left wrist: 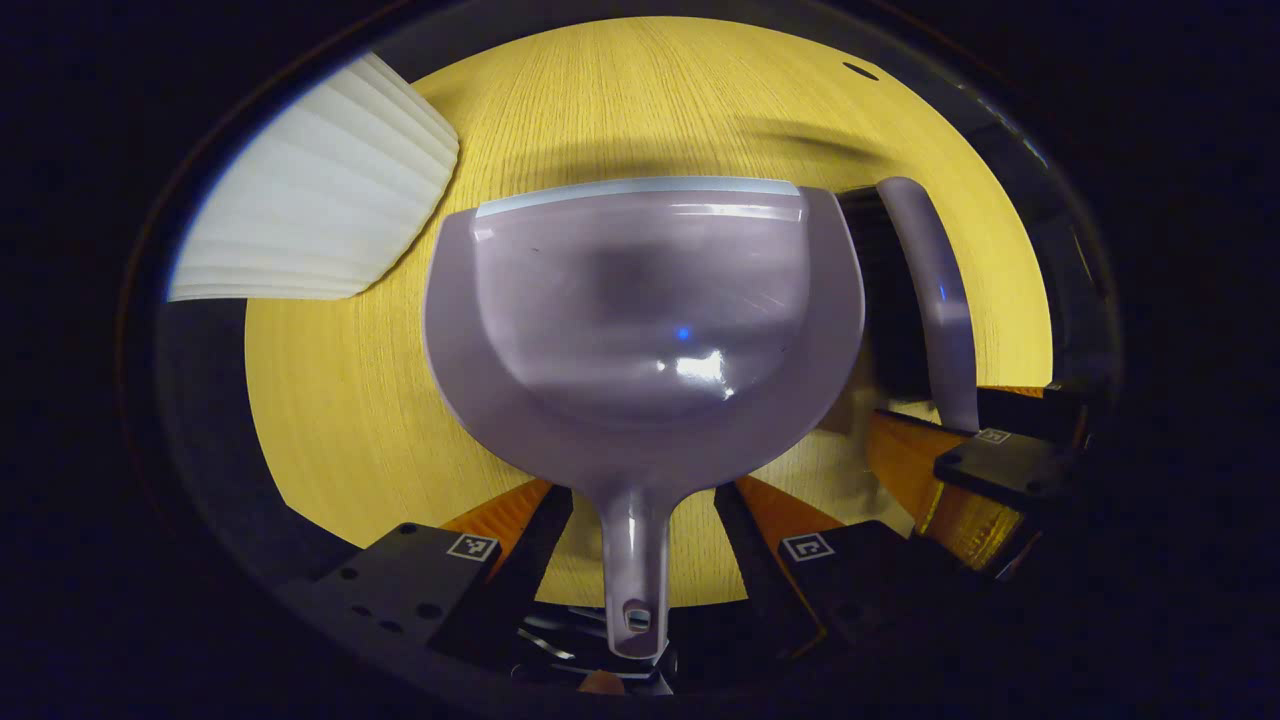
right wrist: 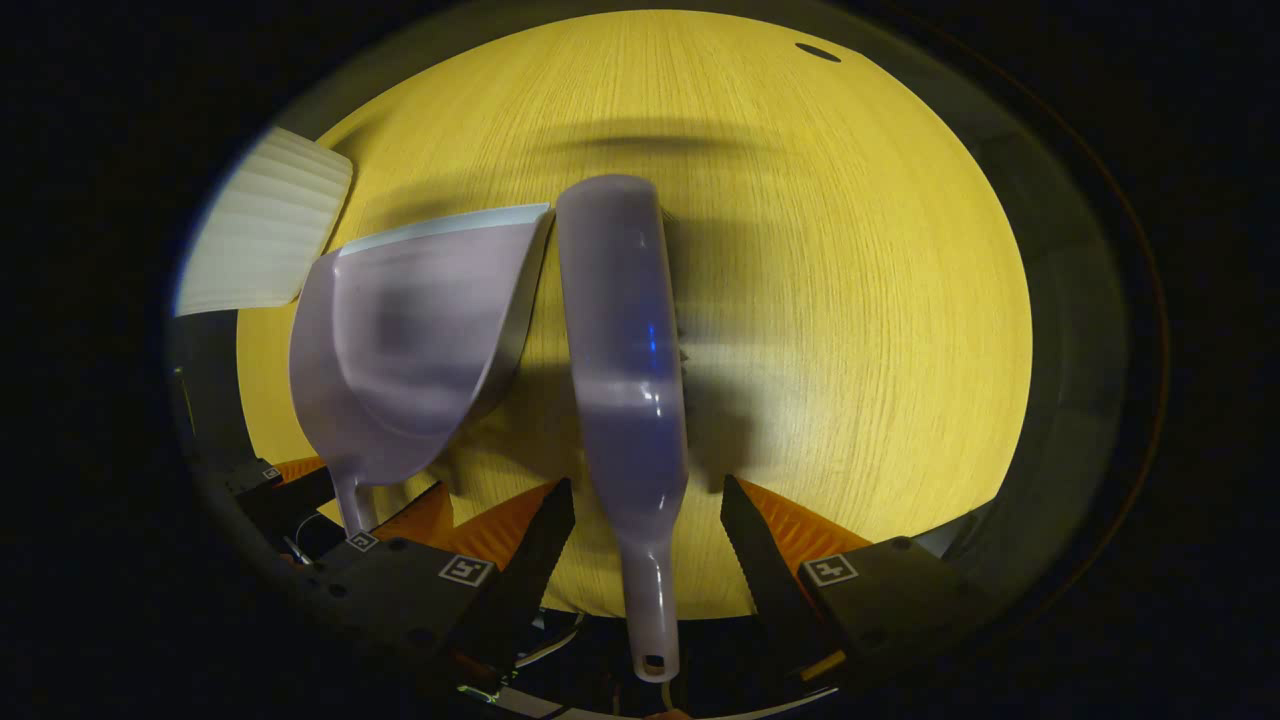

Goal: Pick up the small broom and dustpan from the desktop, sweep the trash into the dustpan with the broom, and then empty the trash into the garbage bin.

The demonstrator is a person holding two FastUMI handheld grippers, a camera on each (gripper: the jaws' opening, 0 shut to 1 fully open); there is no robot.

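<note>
A pale lilac dustpan (left wrist: 640,320) lies flat on the yellow wooden desktop (left wrist: 350,420), mouth pointing away. Its thin handle runs back between the fingers of my left gripper (left wrist: 642,500), which stands open, its fingers on either side and apart from the handle. A matching small broom (right wrist: 625,340) lies just right of the dustpan (right wrist: 410,340). The broom's handle passes between the spread fingers of my right gripper (right wrist: 645,490), also open and not pressing on it. In the left gripper view the broom (left wrist: 935,300) and the right gripper (left wrist: 965,430) show at the right.
A white ribbed bin (left wrist: 310,200) stands off the desk's far left edge, also seen as the white bin (right wrist: 265,225). A small dark hole (right wrist: 818,52) marks the desktop's far right. Bare wood stretches to the right of the broom.
</note>
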